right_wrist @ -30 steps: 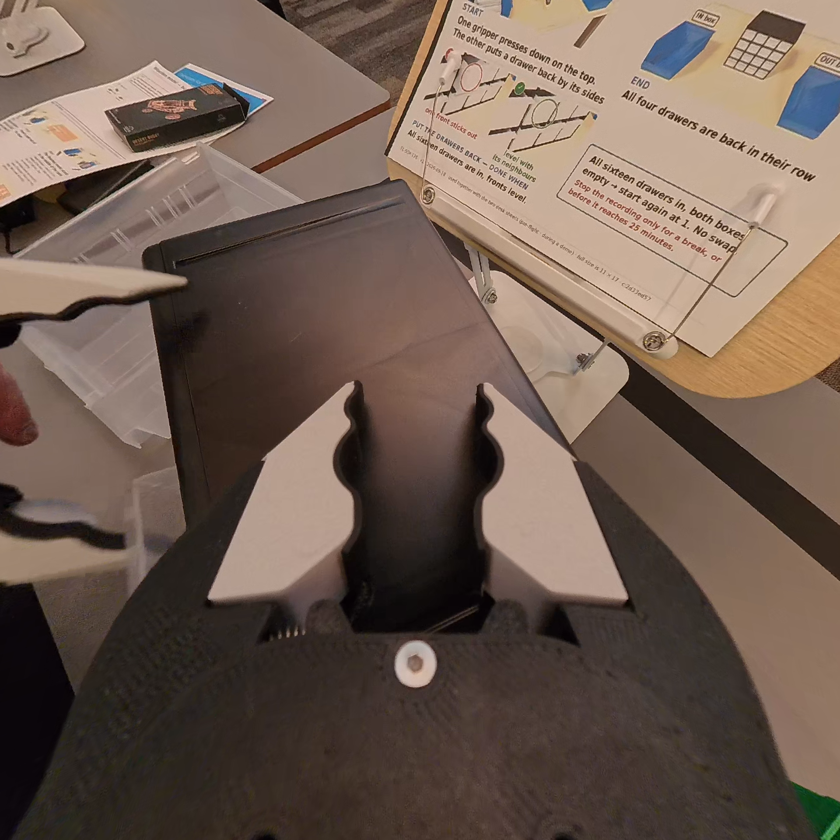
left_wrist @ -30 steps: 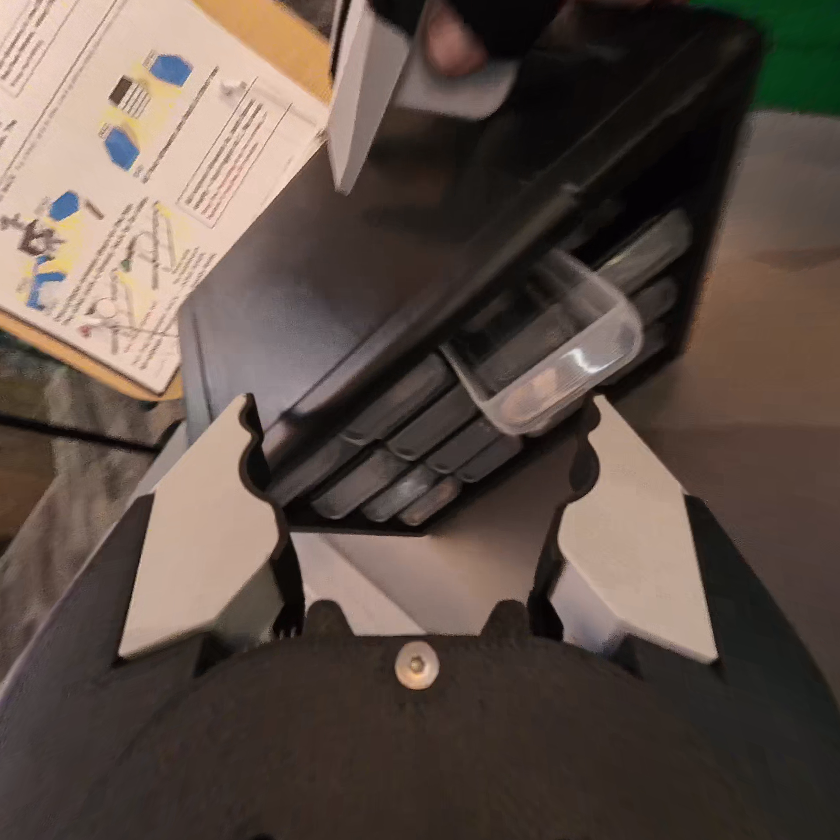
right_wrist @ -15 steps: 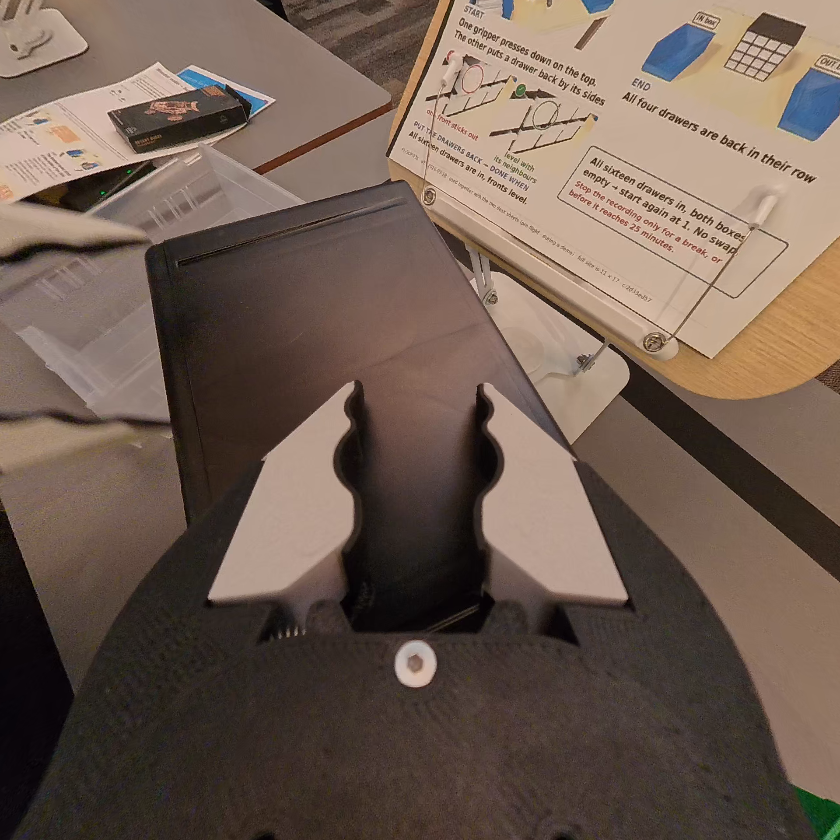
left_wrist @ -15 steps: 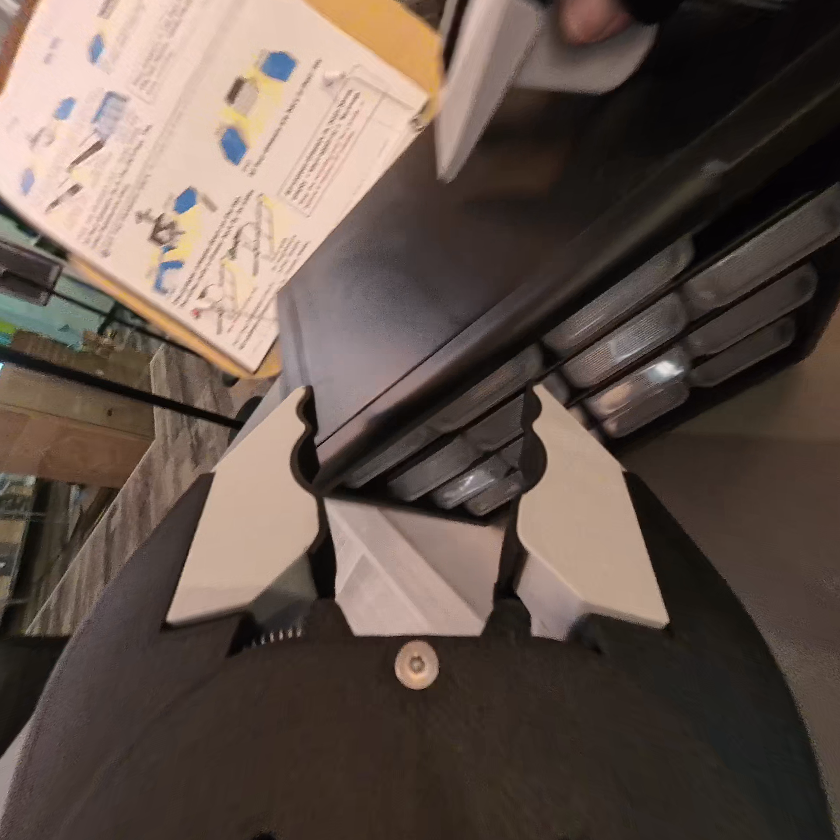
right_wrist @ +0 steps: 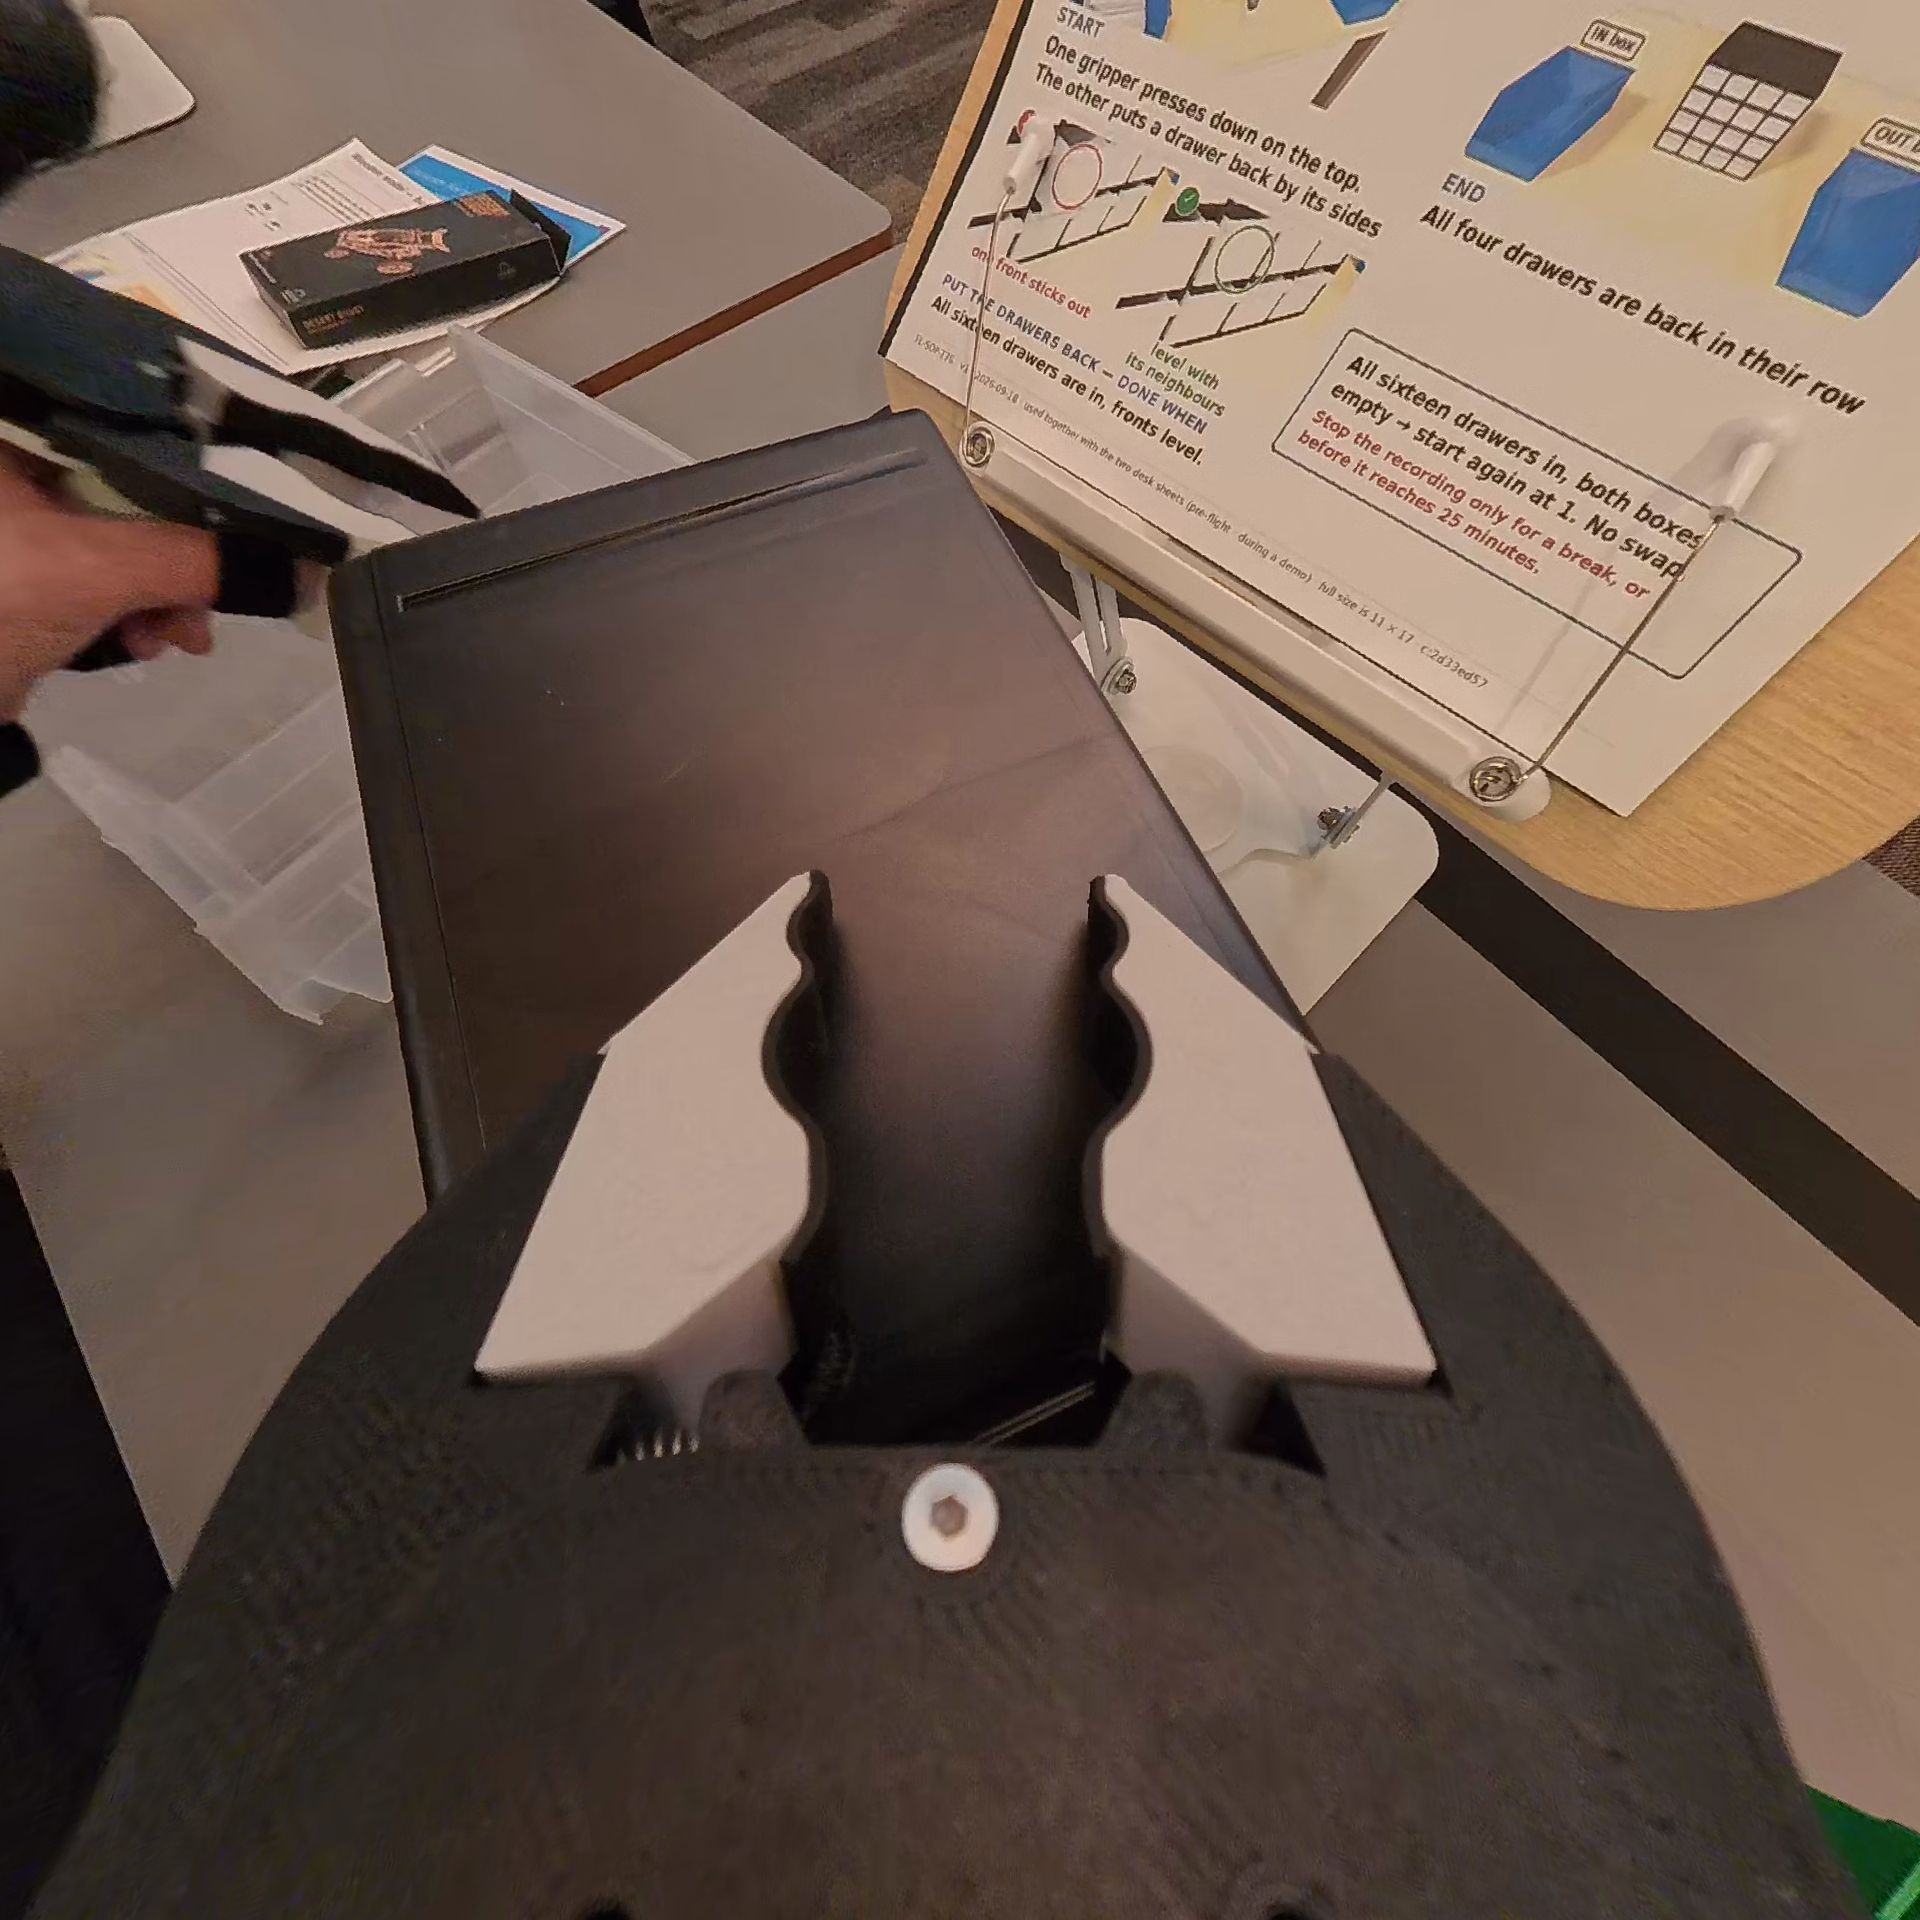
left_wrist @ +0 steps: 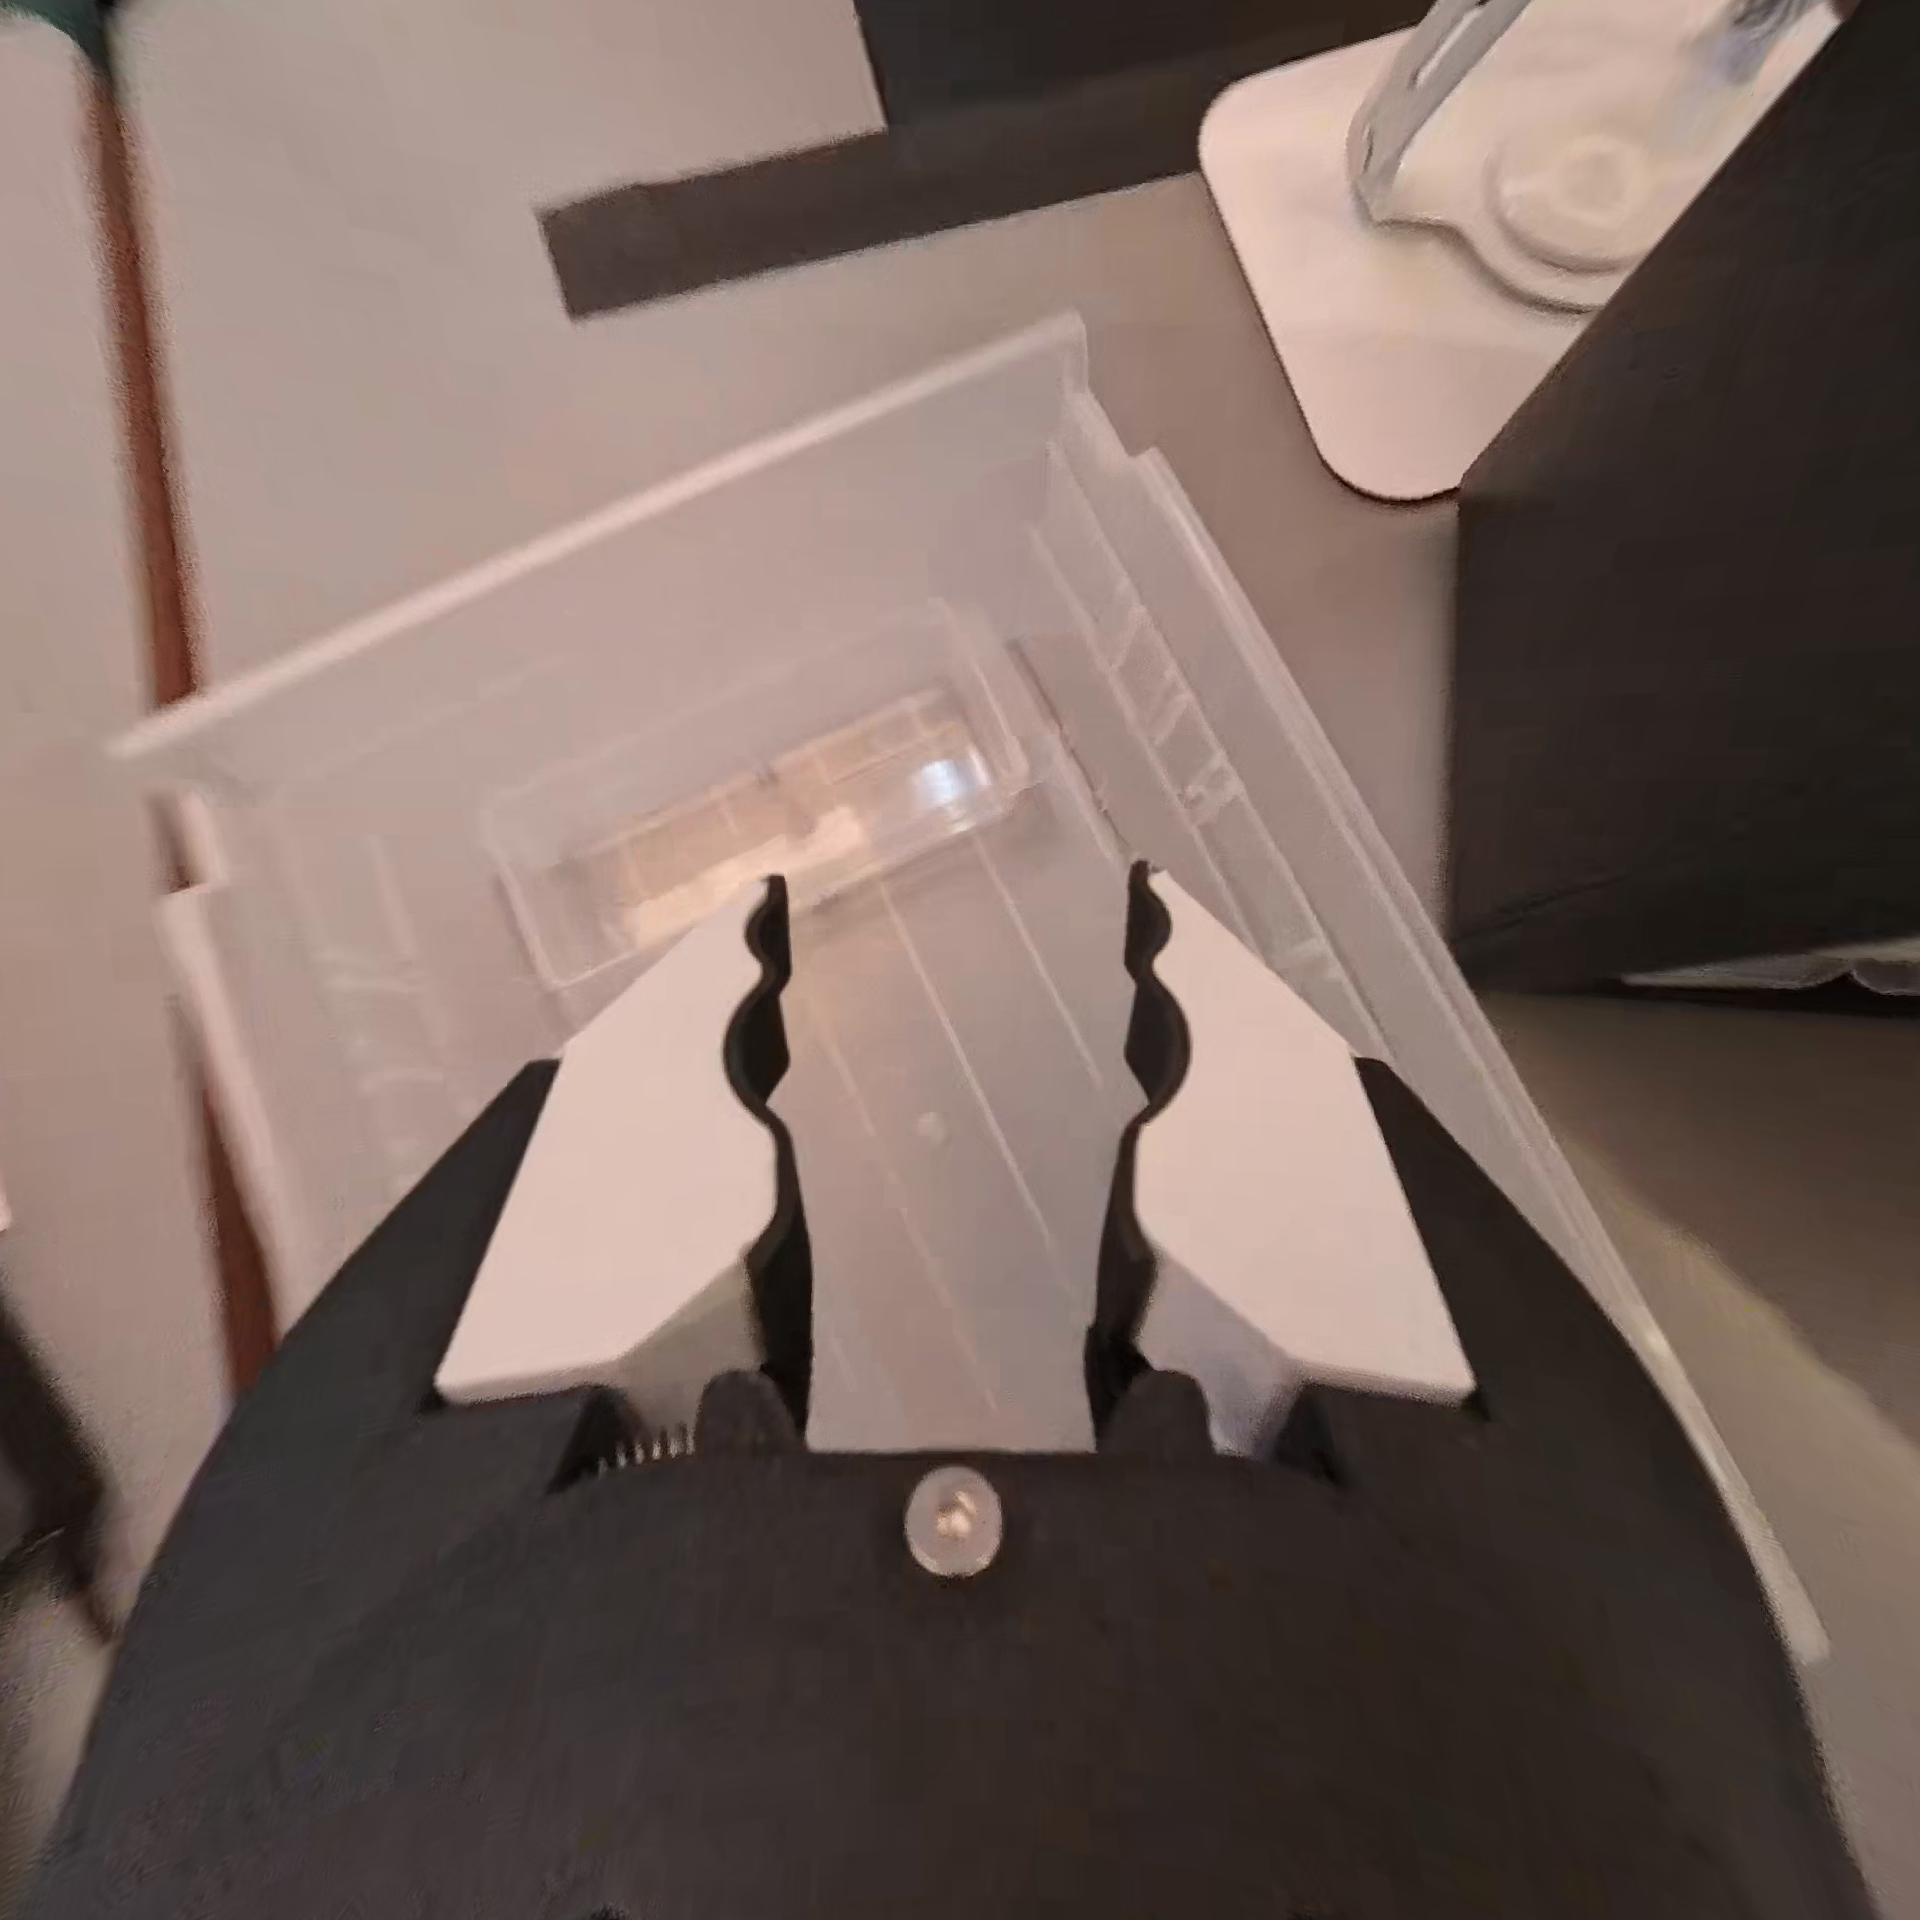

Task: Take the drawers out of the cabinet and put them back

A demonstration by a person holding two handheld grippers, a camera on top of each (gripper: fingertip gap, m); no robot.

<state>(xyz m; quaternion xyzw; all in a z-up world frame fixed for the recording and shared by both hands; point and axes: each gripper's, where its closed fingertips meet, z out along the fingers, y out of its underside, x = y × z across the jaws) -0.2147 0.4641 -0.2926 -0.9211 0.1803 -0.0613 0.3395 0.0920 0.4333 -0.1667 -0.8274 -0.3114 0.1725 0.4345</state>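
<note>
The black cabinet (right_wrist: 675, 727) stands on the grey table, and its side shows in the left wrist view (left_wrist: 1714, 571). My right gripper (right_wrist: 956, 883) rests on the cabinet's top, jaws apart with nothing between them. My left gripper (left_wrist: 956, 878) hovers open over a clear plastic bin (left_wrist: 623, 540) to the left of the cabinet. One small clear drawer (left_wrist: 769, 821) lies in the bin just past my fingertips. The left gripper also shows at the left of the right wrist view (right_wrist: 416, 488), over the bin (right_wrist: 239, 810). The cabinet's front is hidden.
An instruction sheet on a wooden board (right_wrist: 1455, 312) stands behind the cabinet on a white base (left_wrist: 1351, 312). A small black box (right_wrist: 405, 260) lies on papers on the far table. A person's hand (right_wrist: 83, 603) holds the left gripper.
My left gripper has swung from the cabinet's front leftward over the clear bin, and its jaws have narrowed. A drawer that stuck out of the cabinet is gone from there. The right gripper has not moved.
</note>
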